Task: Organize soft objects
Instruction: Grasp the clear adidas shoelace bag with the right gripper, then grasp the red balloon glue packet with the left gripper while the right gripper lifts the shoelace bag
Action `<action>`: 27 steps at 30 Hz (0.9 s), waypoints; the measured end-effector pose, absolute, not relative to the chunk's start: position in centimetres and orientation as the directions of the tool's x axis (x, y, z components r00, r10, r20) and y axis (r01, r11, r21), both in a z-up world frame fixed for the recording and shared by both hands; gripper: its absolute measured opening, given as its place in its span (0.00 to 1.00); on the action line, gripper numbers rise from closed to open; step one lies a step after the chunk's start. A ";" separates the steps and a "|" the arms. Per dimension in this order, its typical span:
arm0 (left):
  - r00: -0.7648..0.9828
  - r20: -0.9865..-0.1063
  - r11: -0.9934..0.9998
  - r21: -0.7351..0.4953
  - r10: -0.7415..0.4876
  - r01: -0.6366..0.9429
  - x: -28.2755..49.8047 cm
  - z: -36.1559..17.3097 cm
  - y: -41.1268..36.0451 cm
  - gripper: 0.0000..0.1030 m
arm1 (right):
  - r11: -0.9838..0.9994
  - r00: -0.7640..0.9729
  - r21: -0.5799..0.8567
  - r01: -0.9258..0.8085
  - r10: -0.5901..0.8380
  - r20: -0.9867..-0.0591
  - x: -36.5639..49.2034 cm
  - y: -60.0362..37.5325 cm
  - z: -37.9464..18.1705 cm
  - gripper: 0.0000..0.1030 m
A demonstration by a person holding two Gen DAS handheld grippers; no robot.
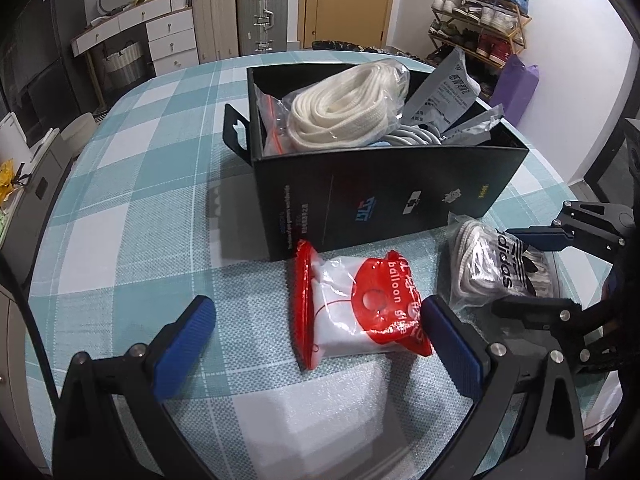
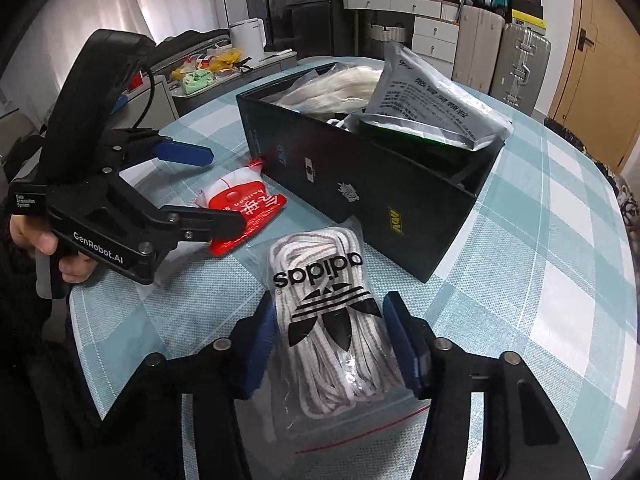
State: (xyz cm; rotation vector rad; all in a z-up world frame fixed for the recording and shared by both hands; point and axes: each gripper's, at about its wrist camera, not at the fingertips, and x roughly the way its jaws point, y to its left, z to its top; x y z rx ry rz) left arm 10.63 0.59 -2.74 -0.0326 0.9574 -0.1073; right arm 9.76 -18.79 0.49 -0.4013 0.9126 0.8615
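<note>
Laces in a slick bag (image 2: 334, 334), light and squashy, lie between the parted right fingers (image 2: 394, 322); balloon packet (image 1: 360, 308) lies between the parted left fingers (image 1: 450, 346), best pinched mid-bundle.

Box (image 1: 384, 196) on tablecloth (image 1: 132, 184), rope bag (image 1: 344, 108) inside it, balloon packet (image 1: 360, 312) before it, laces bag (image 1: 500, 272) right of packet.

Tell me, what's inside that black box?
The black box holds a bagged coil of white rope, grey foil pouches and something green beneath them. Whatever lies deeper is covered.
</note>
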 end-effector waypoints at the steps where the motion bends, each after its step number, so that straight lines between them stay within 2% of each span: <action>1: 0.569 -0.816 0.994 -0.076 -0.108 0.080 10.6 -2.8 0.5 0.99 | 0.612 0.323 0.046 -0.789 0.479 -0.816 9.7 -18.9 0.5 0.49; 6: 0.563 -0.821 0.994 -0.054 -0.097 0.093 10.5 -3.1 -0.1 0.99 | 0.627 0.366 0.040 -0.778 0.504 -0.783 8.7 -19.3 1.1 0.40; 25: 0.570 -0.816 0.991 -0.036 -0.102 0.127 9.9 -2.7 -1.3 0.99 | 0.687 0.499 0.041 -0.726 0.567 -0.655 6.5 -22.4 5.4 0.39; 27: 0.571 -0.815 0.991 -0.020 -0.095 0.135 9.9 -2.8 -1.6 0.95 | 0.690 0.510 0.039 -0.723 0.570 -0.644 6.4 -22.6 5.9 0.39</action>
